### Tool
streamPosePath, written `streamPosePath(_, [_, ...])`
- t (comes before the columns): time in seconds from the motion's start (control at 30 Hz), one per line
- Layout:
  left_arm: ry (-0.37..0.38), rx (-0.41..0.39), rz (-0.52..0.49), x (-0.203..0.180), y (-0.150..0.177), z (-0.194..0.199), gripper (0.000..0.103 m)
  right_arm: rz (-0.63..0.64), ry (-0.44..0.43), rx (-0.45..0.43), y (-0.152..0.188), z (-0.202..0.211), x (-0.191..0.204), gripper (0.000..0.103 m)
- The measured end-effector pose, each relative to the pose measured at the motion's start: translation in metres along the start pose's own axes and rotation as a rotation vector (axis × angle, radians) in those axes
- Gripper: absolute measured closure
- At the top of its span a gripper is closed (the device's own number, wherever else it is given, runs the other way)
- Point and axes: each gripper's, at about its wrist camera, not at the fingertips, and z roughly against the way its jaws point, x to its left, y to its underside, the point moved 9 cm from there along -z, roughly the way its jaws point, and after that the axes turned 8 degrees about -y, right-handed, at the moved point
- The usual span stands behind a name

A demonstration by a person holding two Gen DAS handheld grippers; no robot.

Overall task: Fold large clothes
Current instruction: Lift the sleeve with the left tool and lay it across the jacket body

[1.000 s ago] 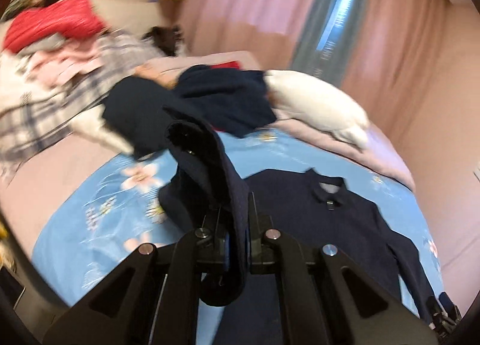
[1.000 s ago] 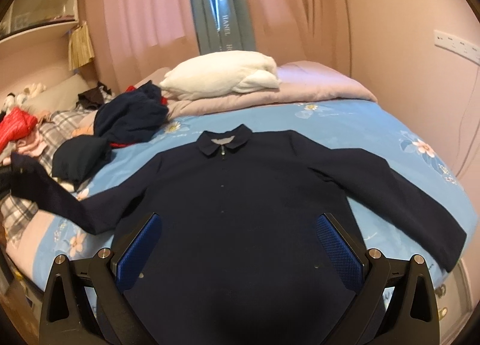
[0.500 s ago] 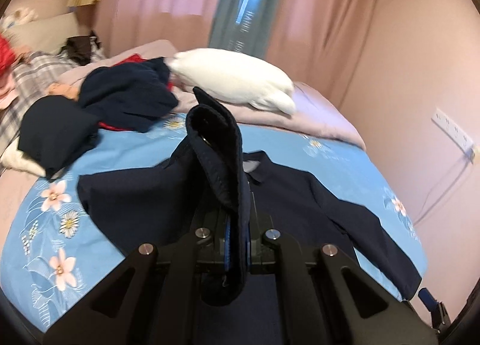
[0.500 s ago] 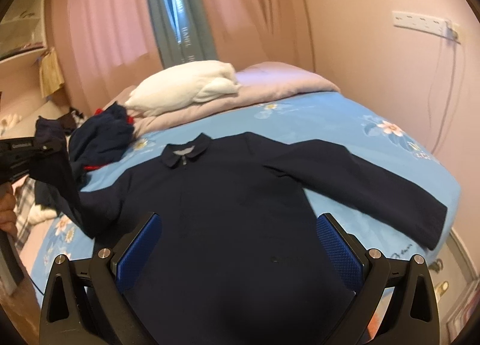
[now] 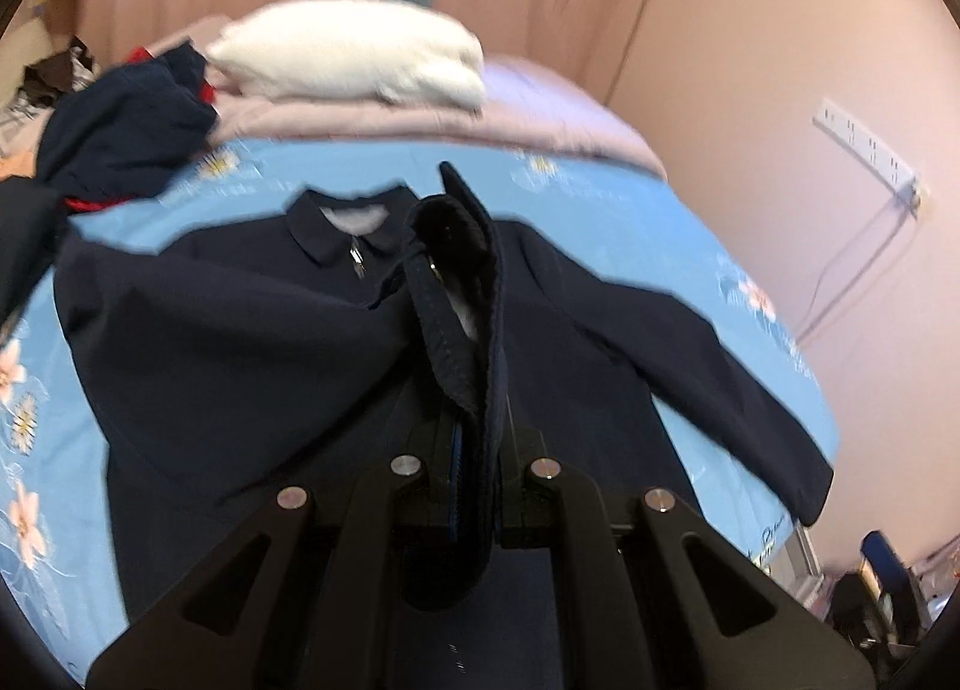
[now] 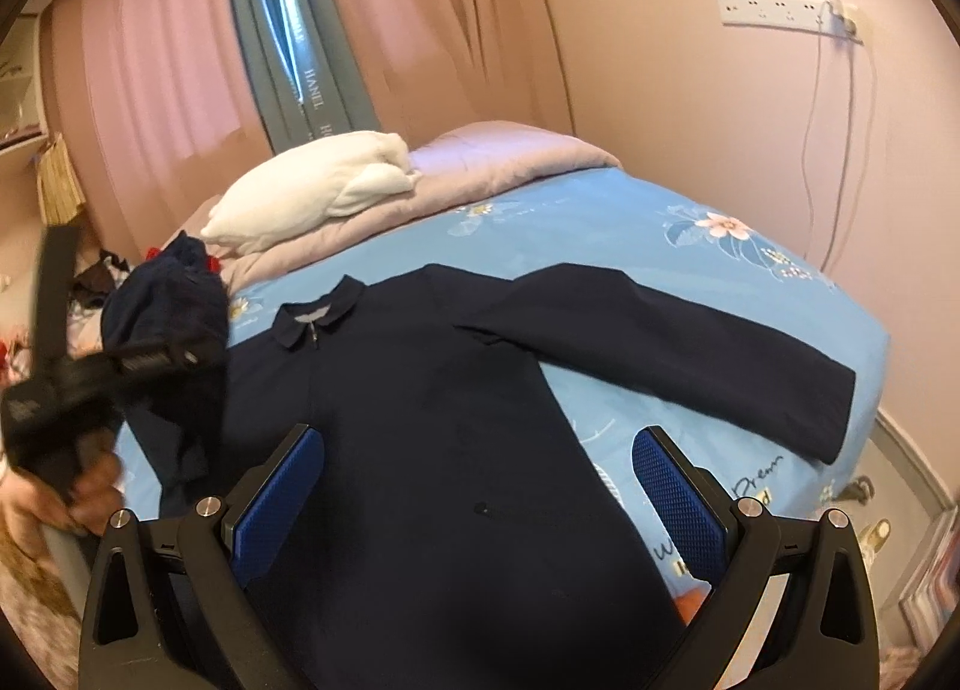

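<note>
- The dark blue jacket (image 6: 420,420) is lying flat on the blue flowered bed (image 6: 630,222), collar at the far end.
- The left gripper (image 5: 477,450) is pinching shut on the sleeve cuff (image 5: 462,294), lifting it above the jacket's front.
- The right gripper (image 6: 477,501) is hanging wide open over the jacket's near part, holding nothing.
- A white pillow (image 6: 312,189) is sitting at the far end.
</note>
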Motion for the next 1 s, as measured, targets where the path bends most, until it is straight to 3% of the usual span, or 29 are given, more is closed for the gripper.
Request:
streamPosePath(0.4, [0.061,0.146,-0.078,-0.045,0.047,-0.050,0.097,-0.047,0.047,-0.004,0.005,0.007,-0.026,0.000])
streamPosePath(0.63, [0.059,0.198,-0.082,-0.053,0.062,-0.065,0.096,-0.061,0.057,-0.003,0.006,0.008,-0.032,0.000])
streamPosePath(0.87, [0.051,0.202,-0.091,-0.054,0.067,-0.065,0.095,-0.065,0.057,0.000,0.007,0.007,-0.034,0.000])
streamPosePath(0.93, [0.058,0.201,-0.090,-0.055,0.067,-0.061,0.090,-0.063,0.056,0.001,0.007,0.007,-0.033,0.000])
streamPosePath(1.0, [0.075,0.209,-0.085,-0.055,0.067,-0.056,0.065,-0.060,0.056,0.002,0.007,0.007,-0.033,0.000])
